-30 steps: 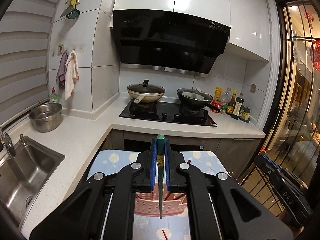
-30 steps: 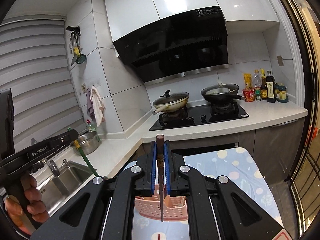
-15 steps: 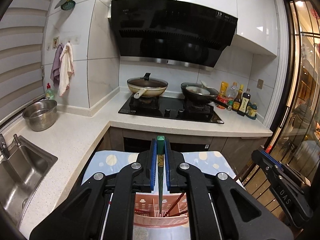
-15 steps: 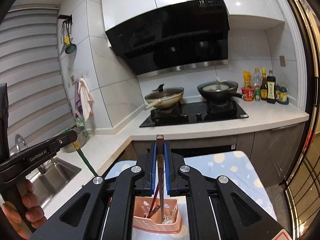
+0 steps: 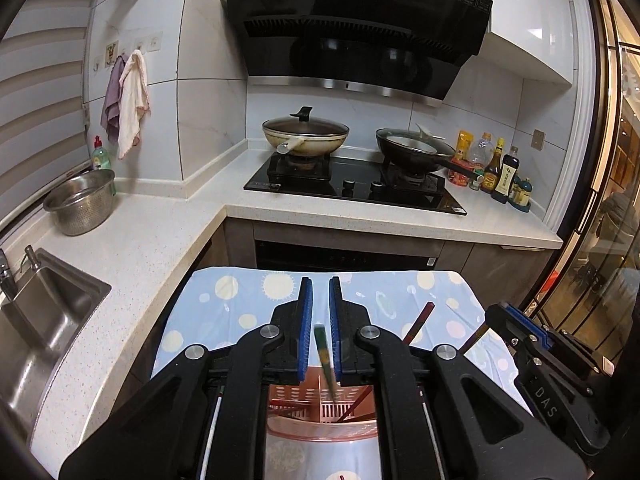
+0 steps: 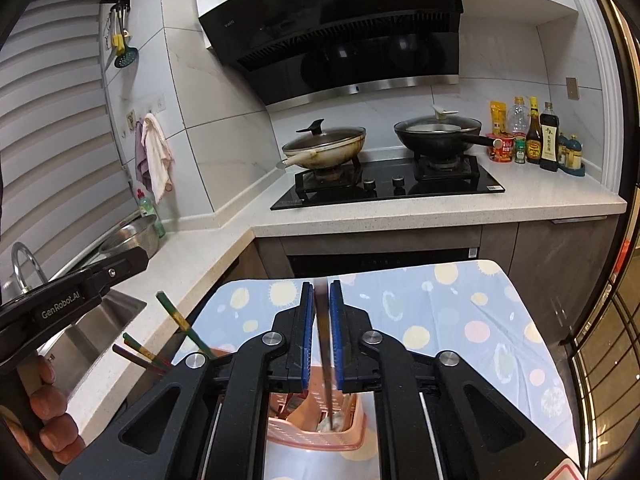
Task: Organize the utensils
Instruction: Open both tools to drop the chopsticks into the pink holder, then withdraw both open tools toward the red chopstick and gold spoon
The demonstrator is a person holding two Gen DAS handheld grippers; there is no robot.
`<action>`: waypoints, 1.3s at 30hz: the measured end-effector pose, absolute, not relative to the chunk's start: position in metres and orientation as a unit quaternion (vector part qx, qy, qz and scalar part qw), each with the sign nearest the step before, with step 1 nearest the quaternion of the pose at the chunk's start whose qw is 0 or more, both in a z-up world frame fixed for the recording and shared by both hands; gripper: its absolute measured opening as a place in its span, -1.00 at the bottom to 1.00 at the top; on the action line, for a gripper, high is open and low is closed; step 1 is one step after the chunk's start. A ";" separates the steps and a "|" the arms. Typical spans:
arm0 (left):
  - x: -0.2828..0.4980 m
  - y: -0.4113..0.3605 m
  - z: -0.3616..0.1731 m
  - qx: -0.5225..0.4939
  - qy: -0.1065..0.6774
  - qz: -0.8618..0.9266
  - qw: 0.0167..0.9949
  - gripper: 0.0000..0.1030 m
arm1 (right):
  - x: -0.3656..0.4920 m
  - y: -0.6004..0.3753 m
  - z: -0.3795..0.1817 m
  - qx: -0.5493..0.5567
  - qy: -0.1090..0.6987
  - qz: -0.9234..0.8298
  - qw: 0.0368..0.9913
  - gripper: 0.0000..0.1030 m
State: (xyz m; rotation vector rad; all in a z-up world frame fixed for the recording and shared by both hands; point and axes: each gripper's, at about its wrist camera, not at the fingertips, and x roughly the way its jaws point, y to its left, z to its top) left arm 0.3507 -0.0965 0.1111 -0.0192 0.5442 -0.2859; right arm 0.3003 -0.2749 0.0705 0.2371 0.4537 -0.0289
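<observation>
Counter [image 5: 132, 248]: white speckled worktop, wrapping in an L well ahead of both claws and off to the left claw's left.
Range hood [image 5: 356, 28]: black, high above and ahead of both claws.
Hob [image 6: 384, 188]: black glass, straight ahead beyond the table, with a lidded pan [image 5: 305, 136] on its left burner and a dark wok [image 6: 438, 134] on its right.
Sink [image 5: 36, 320]: steel basin to the left of the left claw, a steel bowl [image 5: 80, 206] on the counter beyond it.
Table [image 5: 384, 292]: covered in a pale blue cloth with dots, directly under and ahead of both claws.
Left gripper [image 5: 319, 304]: jaws opening, blue pads clear of the chopstick between them; nothing clamped.
Right gripper [image 6: 322, 308]: jaws opening, pads standing just off the dark stick between them; released.
Person's hand [image 6: 48, 412]: fingers wrapped on the left claw's handle, at the right claw's lower left.
Pink basket [image 5: 320, 416]: slotted utensil holder just below and beneath the tips of both claws, chopsticks leaning in it.
Green chopstick [image 5: 324, 354]: blurred, tilted, low between the left claw's pads, lower end in the basket.
Dark chopstick [image 6: 323, 344]: blurred, near upright between the right claw's pads, lower end down in the basket.
</observation>
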 end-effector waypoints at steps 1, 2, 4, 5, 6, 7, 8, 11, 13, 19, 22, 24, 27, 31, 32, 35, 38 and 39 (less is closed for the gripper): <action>0.351 -0.097 0.111 -0.011 0.269 -0.140 0.953 -0.75 | 0.300 -0.275 0.071 0.117 0.222 -0.016 0.968 -0.69; 0.351 -0.096 0.110 -0.012 0.269 -0.139 0.953 -0.57 | 0.299 -0.275 0.072 0.118 0.220 -0.016 0.968 -0.67; 0.348 -0.095 0.110 -0.013 0.266 -0.133 0.955 -0.31 | 0.295 -0.276 0.073 0.120 0.217 -0.018 0.969 -0.64; 0.347 -0.094 0.111 -0.014 0.265 -0.133 0.955 -0.25 | 0.294 -0.277 0.074 0.120 0.216 -0.019 0.969 -0.63; 0.345 -0.093 0.111 -0.014 0.265 -0.133 0.955 -0.23 | 0.292 -0.277 0.075 0.121 0.214 -0.020 0.969 -0.62; 0.344 -0.093 0.111 -0.014 0.266 -0.134 0.955 -0.22 | 0.291 -0.278 0.077 0.121 0.213 -0.020 0.969 -0.62; 0.342 -0.093 0.111 -0.014 0.265 -0.134 0.955 -0.18 | 0.289 -0.278 0.078 0.121 0.212 -0.020 0.970 -0.62; 0.336 -0.091 0.111 -0.014 0.265 -0.134 0.955 -0.14 | 0.281 -0.277 0.081 0.118 0.209 -0.019 0.971 -0.62; 0.331 -0.089 0.111 -0.015 0.265 -0.134 0.955 -0.14 | 0.275 -0.276 0.083 0.117 0.207 -0.020 0.971 -0.61; 0.312 -0.080 0.106 -0.016 0.271 -0.134 0.953 -0.08 | 0.253 -0.270 0.078 0.119 0.213 -0.016 0.970 -0.61; 0.302 -0.075 0.101 -0.018 0.276 -0.132 0.952 -0.08 | 0.242 -0.264 0.072 0.118 0.221 -0.013 0.968 -0.61; 0.295 -0.072 0.097 -0.019 0.280 -0.132 0.951 -0.08 | 0.235 -0.260 0.069 0.118 0.224 -0.011 0.967 -0.61; 0.286 -0.067 0.092 -0.018 0.286 -0.130 0.949 -0.08 | 0.224 -0.254 0.065 0.119 0.229 -0.007 0.966 -0.61; 0.271 -0.062 0.084 -0.017 0.292 -0.126 0.948 -0.04 | 0.208 -0.243 0.058 0.114 0.236 -0.003 0.965 -0.61; 0.268 -0.060 0.081 -0.017 0.294 -0.125 0.947 0.02 | 0.204 -0.239 0.055 0.110 0.239 -0.003 0.965 -0.61; 0.257 -0.056 0.071 -0.016 0.301 -0.121 0.946 0.04 | 0.190 -0.231 0.045 0.106 0.250 0.000 0.963 -0.61; 0.246 -0.052 0.059 -0.016 0.313 -0.120 0.942 0.04 | 0.175 -0.224 0.032 0.109 0.263 0.005 0.959 -0.60; 0.242 -0.050 0.053 -0.015 0.318 -0.118 0.941 0.04 | 0.170 -0.222 0.027 0.108 0.268 0.005 0.957 -0.60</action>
